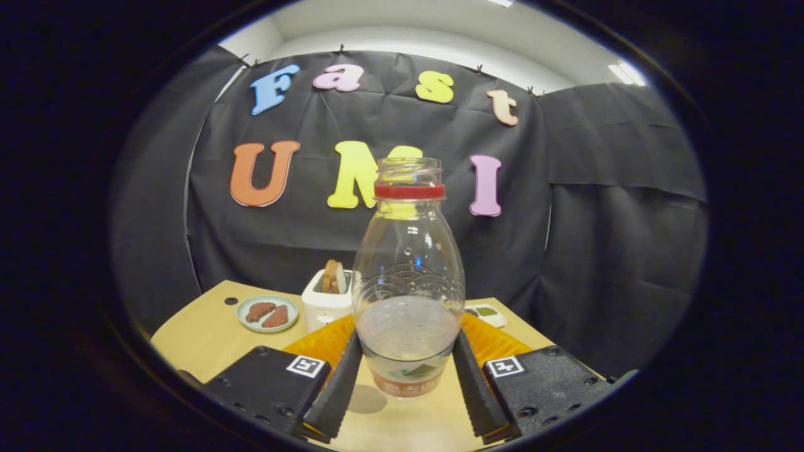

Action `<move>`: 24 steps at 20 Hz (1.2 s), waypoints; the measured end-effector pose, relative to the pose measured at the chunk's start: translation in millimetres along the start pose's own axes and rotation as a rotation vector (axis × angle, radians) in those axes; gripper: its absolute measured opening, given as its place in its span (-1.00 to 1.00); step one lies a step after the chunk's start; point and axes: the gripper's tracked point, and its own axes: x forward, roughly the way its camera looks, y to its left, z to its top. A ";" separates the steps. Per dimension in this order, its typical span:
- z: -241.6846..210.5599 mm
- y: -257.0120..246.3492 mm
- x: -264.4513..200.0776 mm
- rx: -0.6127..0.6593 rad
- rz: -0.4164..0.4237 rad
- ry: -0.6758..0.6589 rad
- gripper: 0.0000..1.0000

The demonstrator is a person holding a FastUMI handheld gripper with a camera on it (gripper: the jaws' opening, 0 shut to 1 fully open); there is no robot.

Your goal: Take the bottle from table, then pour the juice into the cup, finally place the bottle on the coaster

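The bottle (408,295) hides most of an orange mat (326,342) behind it; its base looks lifted off the desk (207,333). It stands upright between the claw (407,386) fingers, both pressed against its lower sides, uncapped, near the desk's front edge.

Cloth-walled booth (597,207), staged kitchen table (201,333)

Sharp, evenly lit, fisheye-warped edges

bottle (408,282) 1 | plate (267,313) 1 | toaster (326,301) 1 | tray (488,314) 1 | mat (496,342) 1
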 end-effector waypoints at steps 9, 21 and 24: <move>-42.9 49.9 28.2 -0.019 0.061 0.009 0.58; -142.6 71.0 72.4 -0.005 0.103 0.117 0.60; -163.3 70.0 77.9 0.016 0.103 0.125 0.61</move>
